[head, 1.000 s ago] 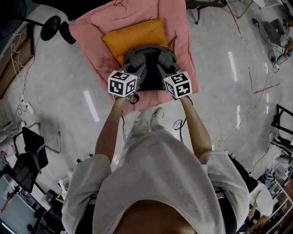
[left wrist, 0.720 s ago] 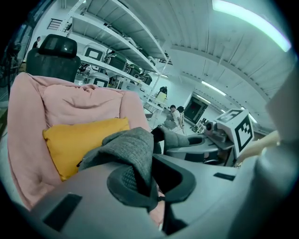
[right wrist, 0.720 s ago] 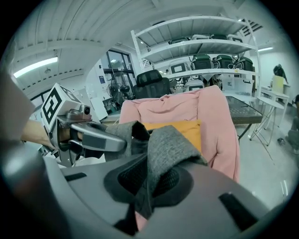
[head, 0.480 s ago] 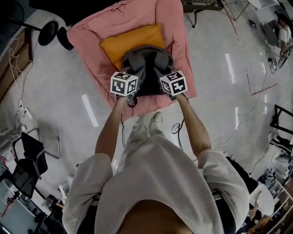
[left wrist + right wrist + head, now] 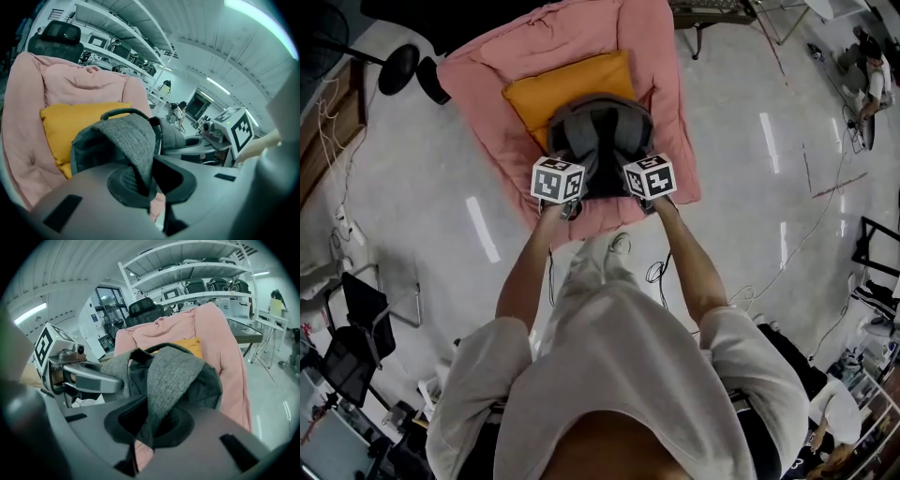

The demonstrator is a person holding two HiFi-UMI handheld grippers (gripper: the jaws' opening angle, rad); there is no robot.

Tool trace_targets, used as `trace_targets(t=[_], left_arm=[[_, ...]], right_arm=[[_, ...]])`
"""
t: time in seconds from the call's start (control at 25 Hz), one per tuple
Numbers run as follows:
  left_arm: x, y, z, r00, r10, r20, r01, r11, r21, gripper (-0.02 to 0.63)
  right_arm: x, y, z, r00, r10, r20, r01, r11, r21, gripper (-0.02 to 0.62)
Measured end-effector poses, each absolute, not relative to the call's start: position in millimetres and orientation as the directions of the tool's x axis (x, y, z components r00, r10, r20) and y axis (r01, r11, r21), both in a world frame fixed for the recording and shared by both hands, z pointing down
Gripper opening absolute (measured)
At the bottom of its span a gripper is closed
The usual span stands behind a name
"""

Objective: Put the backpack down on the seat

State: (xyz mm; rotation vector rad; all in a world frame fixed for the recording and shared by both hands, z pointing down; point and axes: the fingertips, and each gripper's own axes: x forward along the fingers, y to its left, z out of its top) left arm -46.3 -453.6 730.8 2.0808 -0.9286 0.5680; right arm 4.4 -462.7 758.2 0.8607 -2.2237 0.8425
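The pink seat point(image 5: 483, 75) carried a yellow cushion point(image 5: 548, 89), which crowded the landing spot. The grey backpack point(image 5: 598, 127) hung at the cushion's front edge; contact was unclear. The left gripper point(image 5: 140, 180) and right gripper point(image 5: 150, 427) each had jaws clamped on a shoulder strap point(image 5: 136, 140). Lowering seemed in hand; next, settle it upright, then release.

Backpack lower, closer to the seat.
The backpack point(image 5: 598, 141), left gripper point(image 5: 572, 165) and right gripper point(image 5: 632, 163) now sit farther down toward the pink seat point(image 5: 492, 80) than a second ago. Marker cubes look smaller and nearer together, and the arms reach out longer.
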Motion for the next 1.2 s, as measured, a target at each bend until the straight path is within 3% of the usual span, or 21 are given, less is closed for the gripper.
trace_targets(t=[0.36, 0.68, 0.76, 0.84, 0.96, 1.04, 1.2], left_arm=[[-45.3, -443.0, 753.3, 0.623, -0.421, 0.659, -0.779, -0.409, 0.475, 0.031], [-45.3, -444.7, 773.5, 0.617, -0.455, 0.642, -0.785, -0.415, 0.460, 0.032], [-47.9, -443.6, 776.6, 0.600, -0.461, 0.653, -0.798, -0.406, 0.446, 0.102], [-51.7, -441.3, 778.1, 0.589, -0.464, 0.661, -0.806, -0.391, 0.444, 0.154], [-55.7, -439.2, 775.8, 0.583, -0.481, 0.655, -0.811, -0.385, 0.440, 0.201], [-55.5, -437.3, 773.5, 0.582, -0.492, 0.647, -0.812, -0.384, 0.439, 0.250], [-59.0, -432.2, 763.6, 0.557, -0.530, 0.639, -0.830, -0.374, 0.414, 0.270]], right_arm=[[10.0, -444.1, 793.6, -0.576, -0.303, 0.759, -0.748, 0.571, -0.339, 0.029], [11.2, -452.1, 804.2, -0.581, -0.353, 0.733, -0.754, 0.574, -0.320, 0.034], [11.5, -452.8, 803.7, -0.580, -0.364, 0.729, -0.757, 0.571, -0.317, 0.042], [10.9, -452.3, 802.6, -0.584, -0.367, 0.724, -0.758, 0.566, -0.324, 0.077], [7.7, -451.9, 799.4, -0.601, -0.375, 0.706, -0.751, 0.566, -0.338, 0.230], [9.9, -452.9, 796.6, -0.594, -0.403, 0.696, -0.760, 0.565, -0.322, 0.298], [17.8, -452.2, 786.6, -0.576, -0.456, 0.678, -0.779, 0.559, -0.285, 0.370]])
